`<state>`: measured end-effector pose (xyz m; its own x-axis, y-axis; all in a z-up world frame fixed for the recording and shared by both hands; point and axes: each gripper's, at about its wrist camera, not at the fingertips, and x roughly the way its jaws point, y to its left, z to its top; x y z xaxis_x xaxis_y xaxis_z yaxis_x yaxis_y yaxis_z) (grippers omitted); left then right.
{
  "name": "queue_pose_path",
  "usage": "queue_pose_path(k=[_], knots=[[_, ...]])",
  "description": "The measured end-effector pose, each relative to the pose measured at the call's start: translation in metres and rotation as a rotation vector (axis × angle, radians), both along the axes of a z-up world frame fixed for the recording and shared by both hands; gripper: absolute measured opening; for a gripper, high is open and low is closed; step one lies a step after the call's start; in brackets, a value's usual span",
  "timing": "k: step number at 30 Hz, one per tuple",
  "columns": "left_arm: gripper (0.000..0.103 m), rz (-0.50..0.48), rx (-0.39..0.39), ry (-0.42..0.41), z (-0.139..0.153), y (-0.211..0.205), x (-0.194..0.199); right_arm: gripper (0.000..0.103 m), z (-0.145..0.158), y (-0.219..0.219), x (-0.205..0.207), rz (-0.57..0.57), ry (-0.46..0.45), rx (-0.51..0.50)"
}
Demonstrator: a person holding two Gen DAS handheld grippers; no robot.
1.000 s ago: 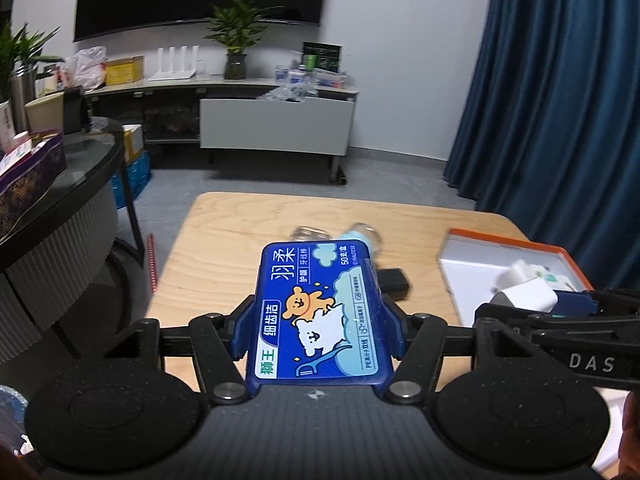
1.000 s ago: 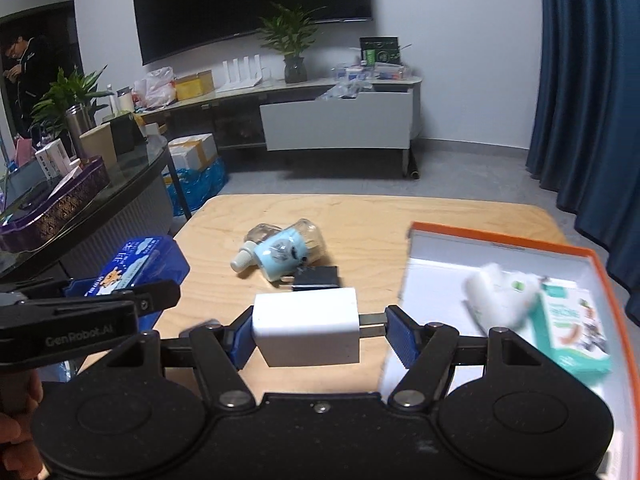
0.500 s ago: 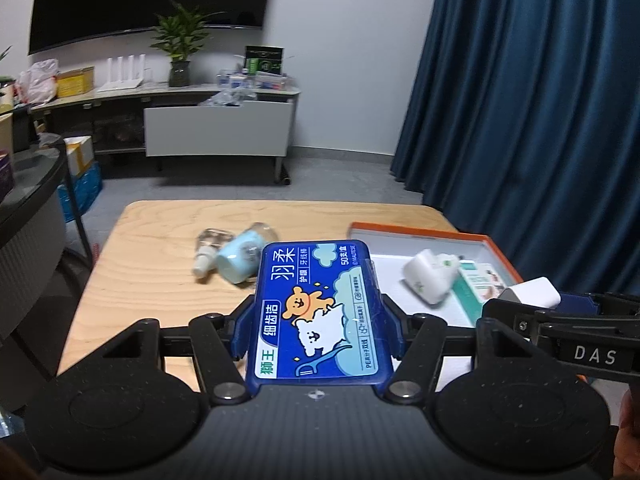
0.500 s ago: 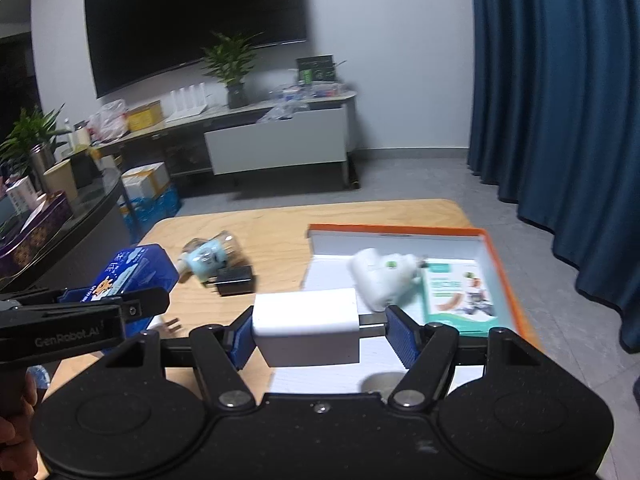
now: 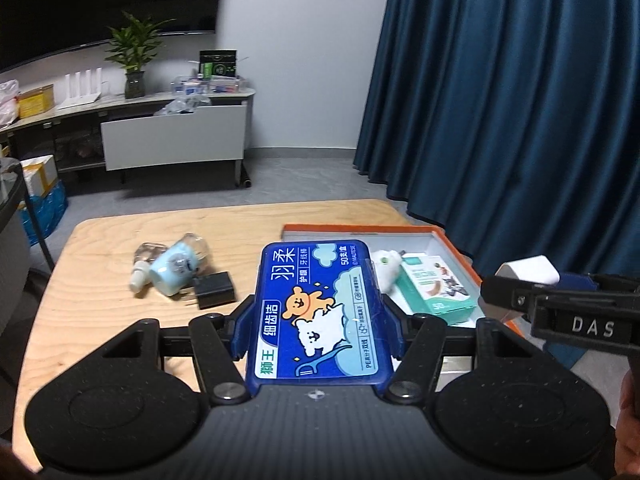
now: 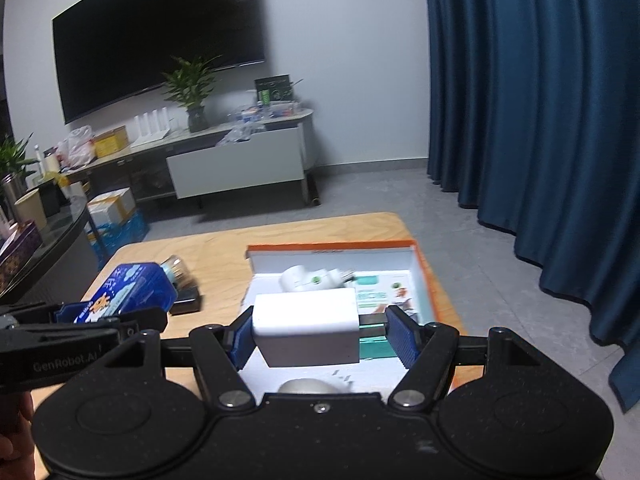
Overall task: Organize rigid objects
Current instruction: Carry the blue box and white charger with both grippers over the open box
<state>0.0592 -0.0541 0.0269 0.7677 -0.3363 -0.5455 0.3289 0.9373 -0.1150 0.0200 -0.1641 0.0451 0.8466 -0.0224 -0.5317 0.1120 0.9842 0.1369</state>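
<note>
Left fingers (image 5: 316,320) clamp blue floss box (image 5: 316,312); right fingers (image 6: 316,334) clamp white charger (image 6: 306,330) above orange tray (image 6: 424,276).

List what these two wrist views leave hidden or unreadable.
- Left wrist view: the blue floss box hides the tray's left part.
- Right wrist view: the white charger covers the tray's middle; a grey object below it is cut off by the gripper body.
- Right wrist view: the teal box print is blurred.
</note>
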Motion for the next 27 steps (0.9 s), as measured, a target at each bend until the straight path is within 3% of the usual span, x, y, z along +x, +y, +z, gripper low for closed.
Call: queue_pose_path(k=[27], knots=[[0.063, -0.088, 0.036, 0.005, -0.007, -0.039, 0.021, 0.081, 0.001, -0.026, 0.008, -0.041, -0.016, 0.018]])
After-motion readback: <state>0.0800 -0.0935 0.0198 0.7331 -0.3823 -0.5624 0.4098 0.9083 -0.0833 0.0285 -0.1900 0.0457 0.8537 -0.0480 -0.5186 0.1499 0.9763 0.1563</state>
